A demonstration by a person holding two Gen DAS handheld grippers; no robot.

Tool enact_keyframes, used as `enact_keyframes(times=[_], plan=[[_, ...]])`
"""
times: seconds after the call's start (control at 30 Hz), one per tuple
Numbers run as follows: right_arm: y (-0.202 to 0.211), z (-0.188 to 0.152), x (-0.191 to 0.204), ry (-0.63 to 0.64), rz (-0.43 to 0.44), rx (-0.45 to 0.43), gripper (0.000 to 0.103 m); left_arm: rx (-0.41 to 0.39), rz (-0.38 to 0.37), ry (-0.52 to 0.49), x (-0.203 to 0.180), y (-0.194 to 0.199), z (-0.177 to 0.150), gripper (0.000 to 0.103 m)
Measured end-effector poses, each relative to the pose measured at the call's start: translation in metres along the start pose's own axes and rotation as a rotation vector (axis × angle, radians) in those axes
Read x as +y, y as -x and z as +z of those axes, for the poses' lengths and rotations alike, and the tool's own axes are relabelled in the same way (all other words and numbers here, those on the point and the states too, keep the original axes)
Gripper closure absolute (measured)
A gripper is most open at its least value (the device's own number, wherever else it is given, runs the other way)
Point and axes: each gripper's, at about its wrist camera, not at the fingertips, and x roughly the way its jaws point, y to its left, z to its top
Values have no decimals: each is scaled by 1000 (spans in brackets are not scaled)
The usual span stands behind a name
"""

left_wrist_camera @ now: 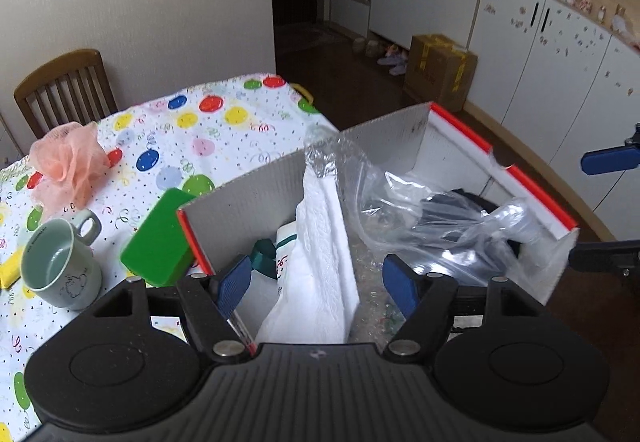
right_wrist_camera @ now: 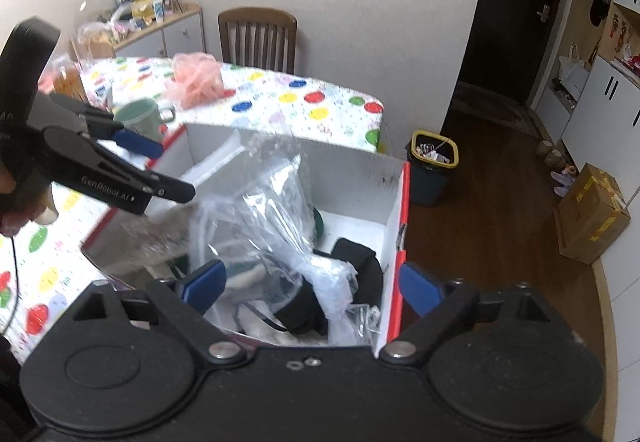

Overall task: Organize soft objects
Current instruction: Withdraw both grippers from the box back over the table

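Mesh pouf [left_wrist_camera: 66, 161], pink and feather-light, lies on the desk [left_wrist_camera: 224, 129] well left of the box [left_wrist_camera: 256, 197], with the green sponge [left_wrist_camera: 160, 244] touching the box's left wall; both are springy and best pinched at mid-body. Left gripper [left_wrist_camera: 316, 284] stands wide open and empty over the box, astride the limp white cloth [left_wrist_camera: 324, 242]. Right gripper [right_wrist_camera: 312, 284], likewise open and empty, hangs over the slippery clear bag [right_wrist_camera: 264, 209] in the box's right part; judged best gathered at a fold.

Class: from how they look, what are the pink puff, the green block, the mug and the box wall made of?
Pink puff: nylon-like mesh netting, gathered and see-through.
Green block: probably foam sponge, matte, rounded edges.
Mug: likely glazed ceramic, smooth pale-green sheen.
Box wall: corrugated plastic or card, fine ribbing, grey.
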Motion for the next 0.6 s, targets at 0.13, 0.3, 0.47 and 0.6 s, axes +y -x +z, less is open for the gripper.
enact_keyframes(times=[0.13,0.3,0.47,0.6], plan=[[12,10,8,-15,28,-32,2,-46,-23,13,5,26,-3,24],[23,26,24,-13,67,-71,1,-120,-31,-9,10,62,-9,20],[25,45,42,-33,119,-91,1,-162,-50,-3,25,90,-16,18],[18,61,62,-29,138,-91,1,-174,-56,13,45,103,-24,17]])
